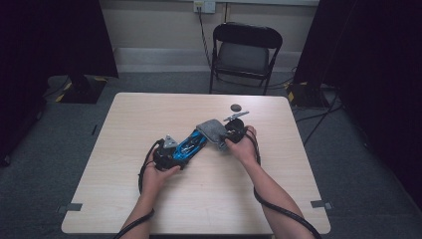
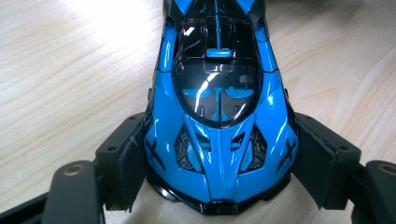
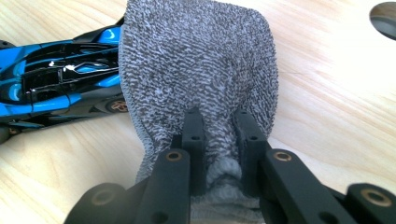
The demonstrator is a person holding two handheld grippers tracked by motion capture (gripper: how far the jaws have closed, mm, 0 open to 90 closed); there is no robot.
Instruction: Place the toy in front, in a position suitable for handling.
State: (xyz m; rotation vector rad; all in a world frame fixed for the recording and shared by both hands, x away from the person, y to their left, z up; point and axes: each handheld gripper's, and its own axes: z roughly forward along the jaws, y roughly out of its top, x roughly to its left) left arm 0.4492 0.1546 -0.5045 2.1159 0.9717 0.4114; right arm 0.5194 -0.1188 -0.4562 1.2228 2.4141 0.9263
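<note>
A glossy blue and black toy car [image 1: 191, 144] lies on the table, its nose toward my left gripper [image 1: 166, 155]. In the left gripper view the car [image 2: 219, 116] sits nose-first between the two pads [image 2: 122, 163], which press on its front flanks. A grey terry cloth [image 1: 213, 130] covers the car's far end. My right gripper [image 1: 230, 139] is shut on a bunched fold of that cloth [image 3: 201, 70]; in the right gripper view the car [image 3: 60, 86] shows at the left, partly under the cloth.
A small dark round disc [image 1: 236, 107] lies on the wooden table [image 1: 149, 209] beyond the right gripper. A black folding chair [image 1: 244, 52] stands behind the table. Cables trail from both grippers along the forearms.
</note>
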